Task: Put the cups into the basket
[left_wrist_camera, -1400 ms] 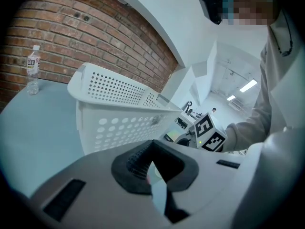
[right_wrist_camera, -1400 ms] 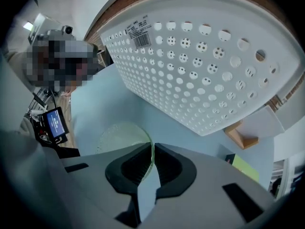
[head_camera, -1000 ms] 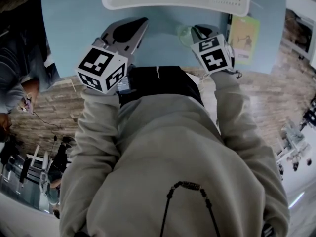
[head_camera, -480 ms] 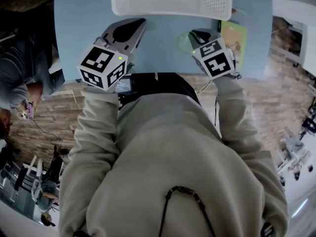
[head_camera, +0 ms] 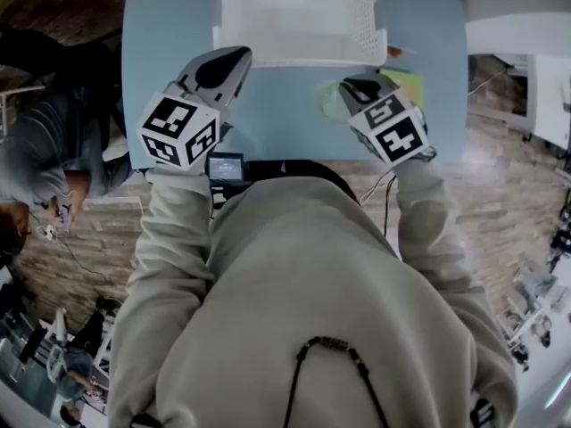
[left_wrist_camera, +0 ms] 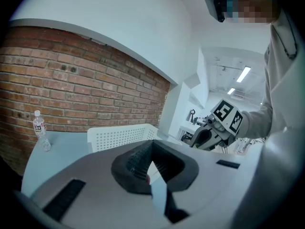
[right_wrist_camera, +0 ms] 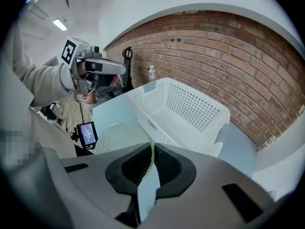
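A person in a beige hoodie stands over a pale blue table (head_camera: 277, 114), holding a gripper in each hand. The right gripper (right_wrist_camera: 151, 163) has its jaws pinched shut on the thin wall of a see-through pale green cup (right_wrist_camera: 119, 137), which it holds above the table just short of the near side of the white perforated basket (right_wrist_camera: 190, 104). The left gripper (left_wrist_camera: 151, 168) is raised beside it with its jaws closed together, apart from the cup.

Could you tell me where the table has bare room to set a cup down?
Bare table left of the basket, up to the bottle, and between the left gripper and cup. Crowded rightward: right gripper, green sheet.
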A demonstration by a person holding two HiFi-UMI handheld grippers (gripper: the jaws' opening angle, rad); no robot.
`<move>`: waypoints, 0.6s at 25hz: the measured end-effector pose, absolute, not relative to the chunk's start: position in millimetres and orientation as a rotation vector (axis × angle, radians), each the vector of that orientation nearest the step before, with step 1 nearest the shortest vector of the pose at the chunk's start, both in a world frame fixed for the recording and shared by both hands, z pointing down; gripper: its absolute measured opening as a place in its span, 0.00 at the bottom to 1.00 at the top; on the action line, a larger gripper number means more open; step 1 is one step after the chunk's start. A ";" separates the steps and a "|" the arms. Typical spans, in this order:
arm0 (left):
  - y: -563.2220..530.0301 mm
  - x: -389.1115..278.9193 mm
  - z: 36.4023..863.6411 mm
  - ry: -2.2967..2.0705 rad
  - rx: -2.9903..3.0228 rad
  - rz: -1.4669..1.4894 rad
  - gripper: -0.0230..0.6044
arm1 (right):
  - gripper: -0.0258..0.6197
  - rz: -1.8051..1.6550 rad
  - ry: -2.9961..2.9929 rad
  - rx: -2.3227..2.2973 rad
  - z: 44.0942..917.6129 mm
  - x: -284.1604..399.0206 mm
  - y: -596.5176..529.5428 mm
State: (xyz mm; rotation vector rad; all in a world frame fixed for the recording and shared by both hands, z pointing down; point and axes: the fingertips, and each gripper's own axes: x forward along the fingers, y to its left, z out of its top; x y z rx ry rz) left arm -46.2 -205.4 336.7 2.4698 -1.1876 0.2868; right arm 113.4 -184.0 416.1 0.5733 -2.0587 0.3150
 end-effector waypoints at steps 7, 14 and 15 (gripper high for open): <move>-191.0 -32.5 301.4 -1.180 2.567 0.300 0.03 | 0.09 0.249 -2.116 0.581 364.5 110.7 -174.7; -180.4 -25.0 278.3 -1.182 2.604 0.288 0.03 | 0.09 0.188 -2.140 0.585 327.5 114.4 -167.3; -178.2 -21.8 275.3 -1.178 2.610 0.288 0.03 | 0.09 0.184 -2.143 0.583 323.5 115.3 -165.5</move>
